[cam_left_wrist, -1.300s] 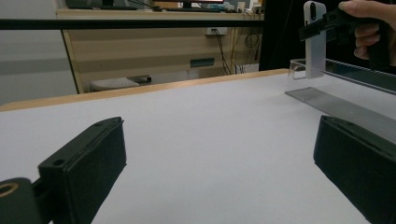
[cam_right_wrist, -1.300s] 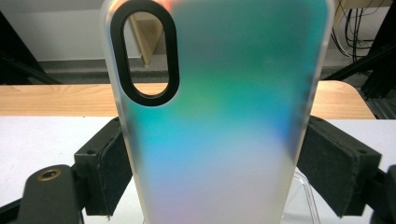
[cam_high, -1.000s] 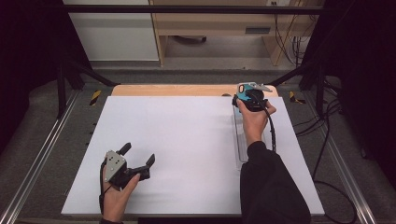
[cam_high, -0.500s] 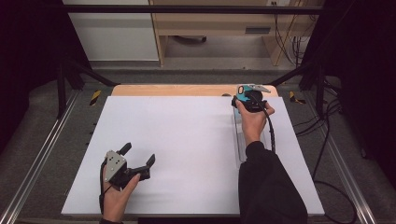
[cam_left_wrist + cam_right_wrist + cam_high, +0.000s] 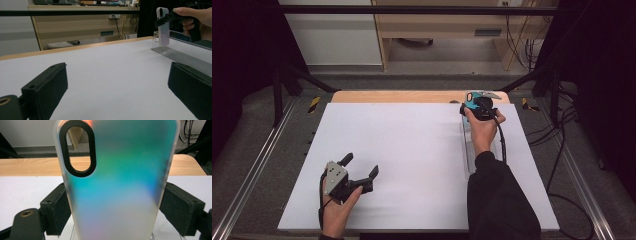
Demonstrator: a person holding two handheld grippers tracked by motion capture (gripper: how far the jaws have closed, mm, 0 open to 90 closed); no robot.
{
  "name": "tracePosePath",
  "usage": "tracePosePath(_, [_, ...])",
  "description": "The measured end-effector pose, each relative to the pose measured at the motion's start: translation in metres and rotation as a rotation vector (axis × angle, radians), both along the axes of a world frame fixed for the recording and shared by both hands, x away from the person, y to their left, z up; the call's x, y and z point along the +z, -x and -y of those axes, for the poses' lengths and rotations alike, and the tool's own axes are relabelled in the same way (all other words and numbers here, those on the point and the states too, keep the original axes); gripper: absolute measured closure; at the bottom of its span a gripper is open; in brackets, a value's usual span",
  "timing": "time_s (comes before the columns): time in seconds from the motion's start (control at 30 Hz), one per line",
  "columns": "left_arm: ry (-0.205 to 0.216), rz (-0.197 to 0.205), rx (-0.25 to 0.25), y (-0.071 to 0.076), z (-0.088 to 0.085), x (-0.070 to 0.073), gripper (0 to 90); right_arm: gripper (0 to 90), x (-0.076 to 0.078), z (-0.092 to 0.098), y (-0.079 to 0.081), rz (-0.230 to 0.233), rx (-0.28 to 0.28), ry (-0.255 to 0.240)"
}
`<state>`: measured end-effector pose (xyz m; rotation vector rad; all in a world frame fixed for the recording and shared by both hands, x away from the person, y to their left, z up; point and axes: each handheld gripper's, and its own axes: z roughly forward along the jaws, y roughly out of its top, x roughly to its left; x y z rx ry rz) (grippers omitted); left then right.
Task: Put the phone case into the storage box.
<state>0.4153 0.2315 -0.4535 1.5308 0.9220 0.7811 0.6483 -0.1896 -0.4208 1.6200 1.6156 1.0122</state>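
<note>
A frosted phone case (image 5: 117,182) with a teal-to-pink sheen and a black oval camera cut-out stands upright between my right gripper's (image 5: 113,207) black pads (image 5: 56,205), which press on its two long edges. From above, that right gripper (image 5: 474,101) sits at the far right of the white table (image 5: 412,150), holding the phone case (image 5: 470,102) over the far end of a clear plastic rack (image 5: 468,150). My left gripper (image 5: 361,165) rests open near the front left, nothing between its jaws. Across the table from the left gripper (image 5: 117,85), the phone case (image 5: 163,27) stands vertical on the rack (image 5: 185,57).
A wooden strip (image 5: 412,96) runs along the table's far edge. Metal frame rails (image 5: 257,165) flank both sides, with black cables (image 5: 557,165) trailing on the right. Shelving (image 5: 437,25) stands beyond the table.
</note>
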Motion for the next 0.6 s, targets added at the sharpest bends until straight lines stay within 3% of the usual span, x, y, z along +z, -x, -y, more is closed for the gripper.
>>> tracePosePath(0.6, [-0.001,0.0,-0.003,0.0,0.0006,0.0,2.2,17.2,-0.0013,0.0019,-0.0015,-0.006,0.001,0.013])
